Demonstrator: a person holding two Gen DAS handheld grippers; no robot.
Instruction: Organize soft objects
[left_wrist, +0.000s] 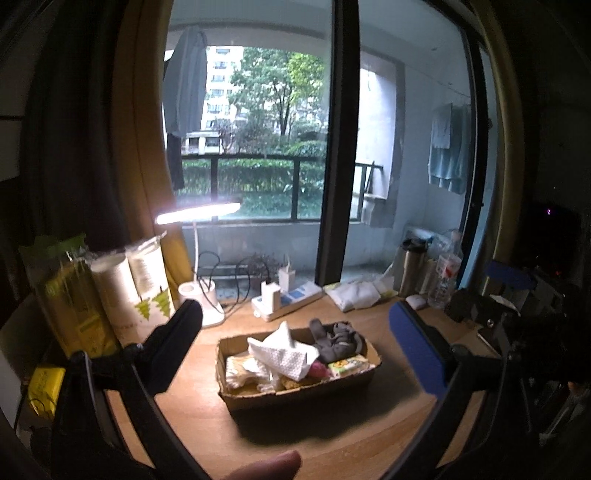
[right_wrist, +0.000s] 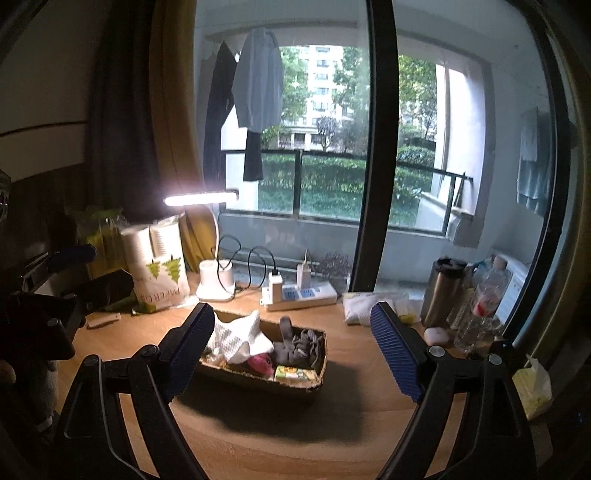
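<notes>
From the left wrist view, the left gripper (left_wrist: 295, 332) hangs above the wooden desk (left_wrist: 332, 435) with its fingers spread wide and nothing between them. The cardboard box (left_wrist: 295, 397) sits straight ahead and a little below, framed in the gap, its long axis running across the view from left to right. Inside lie a white paper towel (left_wrist: 284, 352), a grey sock (left_wrist: 338, 341), something pink (left_wrist: 317, 369) and a small yellow-green packet (left_wrist: 349, 365). The right gripper's body shows at the far right edge.

From the right wrist view, the right gripper (right_wrist: 291, 349) is also wide apart and empty. The box (right_wrist: 295, 386) lies ahead but toward its left finger, which overlaps the box's left end; the towel (right_wrist: 240, 338) sits there, the sock (right_wrist: 299, 345) to the right. I judge the two grippers about equally near, the left more squarely lined up. A tissue pack (right_wrist: 532, 387) rests well apart at the right edge, possibly unsorted.
</notes>
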